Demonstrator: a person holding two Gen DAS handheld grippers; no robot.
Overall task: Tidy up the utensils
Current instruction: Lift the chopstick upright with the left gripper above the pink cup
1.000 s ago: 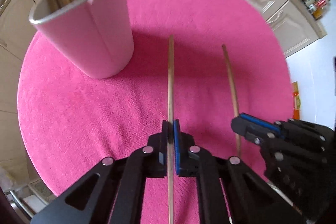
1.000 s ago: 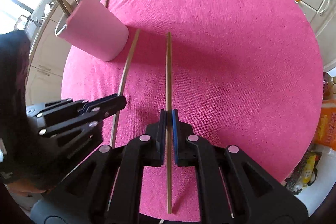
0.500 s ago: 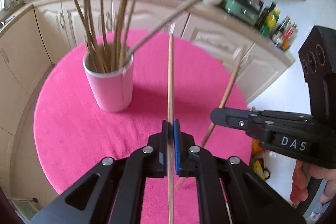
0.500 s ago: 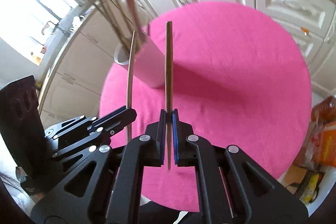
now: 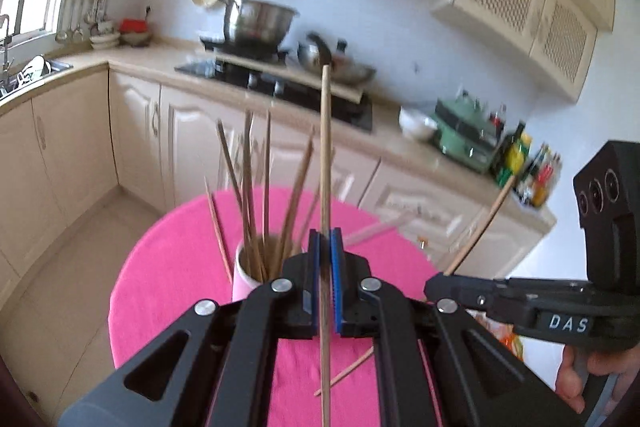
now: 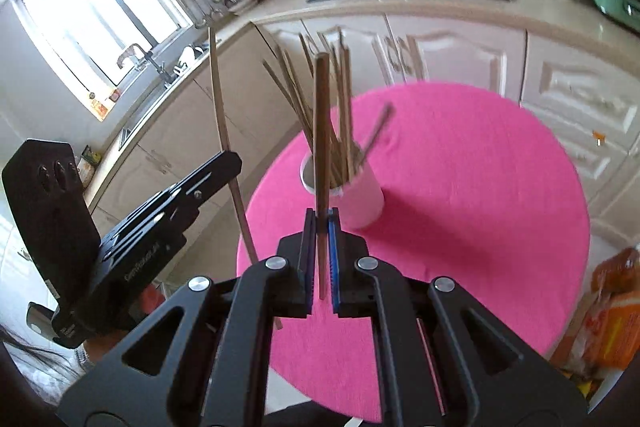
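Note:
My left gripper (image 5: 325, 239) is shut on a light wooden chopstick (image 5: 325, 147) that runs straight up the left wrist view, held in the air above the round pink table (image 5: 168, 267). A pale pink cup (image 5: 243, 281) with several chopsticks standing in it sits just beyond and left of the fingertips. My right gripper (image 6: 322, 217) is shut on a darker chopstick (image 6: 322, 123), lifted in front of the same cup (image 6: 362, 195). Each gripper shows in the other's view: the right gripper (image 5: 436, 285) with its chopstick (image 5: 480, 223), the left gripper (image 6: 230, 161) with its chopstick (image 6: 219, 99).
Cream kitchen cabinets (image 5: 72, 147) and a counter with a stove and steel pot (image 5: 260, 23) stand behind the table (image 6: 480, 187). Bottles and a green appliance (image 5: 468, 139) crowd the counter's right end. An orange bag (image 6: 616, 311) lies beside the table. A person's hand (image 5: 576, 383) holds the right gripper.
Both grippers have risen off the pink table with their chopsticks and tilted up toward level. The cup now lies lower and farther ahead, and the kitchen wall has come into view.

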